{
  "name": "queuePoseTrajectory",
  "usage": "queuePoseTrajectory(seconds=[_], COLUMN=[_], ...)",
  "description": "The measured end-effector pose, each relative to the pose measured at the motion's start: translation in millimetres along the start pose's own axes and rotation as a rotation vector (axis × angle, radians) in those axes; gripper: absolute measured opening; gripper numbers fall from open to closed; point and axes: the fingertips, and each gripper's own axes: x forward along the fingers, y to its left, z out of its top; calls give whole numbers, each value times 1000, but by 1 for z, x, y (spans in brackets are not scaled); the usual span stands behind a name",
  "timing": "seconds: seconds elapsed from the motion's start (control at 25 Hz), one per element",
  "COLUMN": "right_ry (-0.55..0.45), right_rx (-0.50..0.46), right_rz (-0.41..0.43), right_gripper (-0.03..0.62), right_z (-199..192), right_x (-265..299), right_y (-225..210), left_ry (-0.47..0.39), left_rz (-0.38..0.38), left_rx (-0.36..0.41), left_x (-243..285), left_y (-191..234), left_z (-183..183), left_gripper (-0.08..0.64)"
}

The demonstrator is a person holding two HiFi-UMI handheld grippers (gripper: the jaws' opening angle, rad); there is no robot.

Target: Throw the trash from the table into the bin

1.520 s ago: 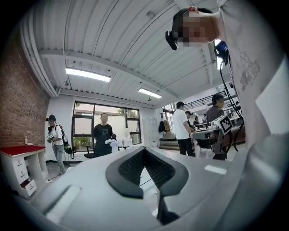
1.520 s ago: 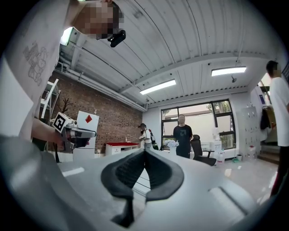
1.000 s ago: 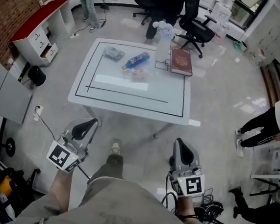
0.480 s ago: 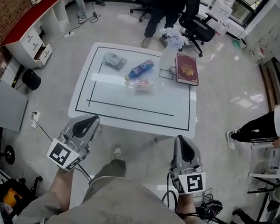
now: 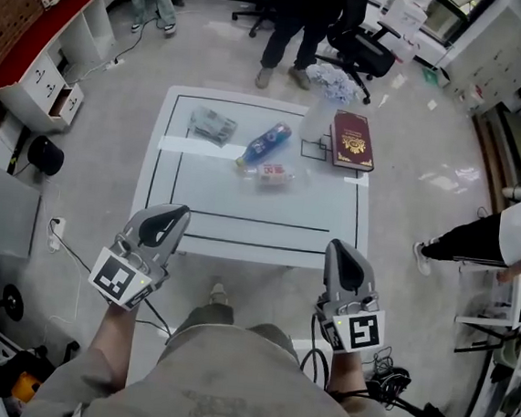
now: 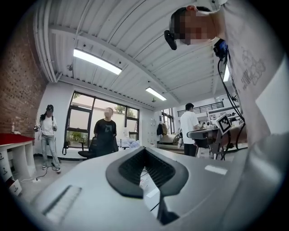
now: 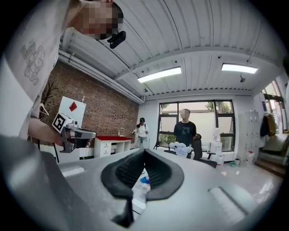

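As table (image 5: 270, 204) nears, left hand-held gripper (image 5: 179, 212), right hand-held gripper (image 5: 336, 246), shut

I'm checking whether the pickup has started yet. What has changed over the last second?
The person has stepped up to the table. The left gripper and right gripper have moved forward together and are now at its near edge. Nothing was taken hold of or let go, and both grippers stay shut and empty. The blue bottle, clear bottle, crumpled packet and red book lie where they were.

Right of bench (image 5: 270, 206), person (image 5: 520, 223) cut by frame edge; crumpled item (image 5: 213, 124) on bench too small for us to name.
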Motion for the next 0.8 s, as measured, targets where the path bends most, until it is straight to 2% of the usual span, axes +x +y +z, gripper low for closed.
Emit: queuePoseTrajectory(seconds=[0.28, 0.8], right_ry=[17, -29], right_rx=[-22, -22], right_rz=[5, 62], right_gripper=[2, 2], right_z=[0, 8], right_x=[19, 36], right_y=[1, -26], left_ry=[-13, 6], left_rz=[-28, 25], left_rx=[-15, -10], left_x=[10, 30], left_y=[8, 4], left_z=[-4, 4], left_gripper=[0, 0])
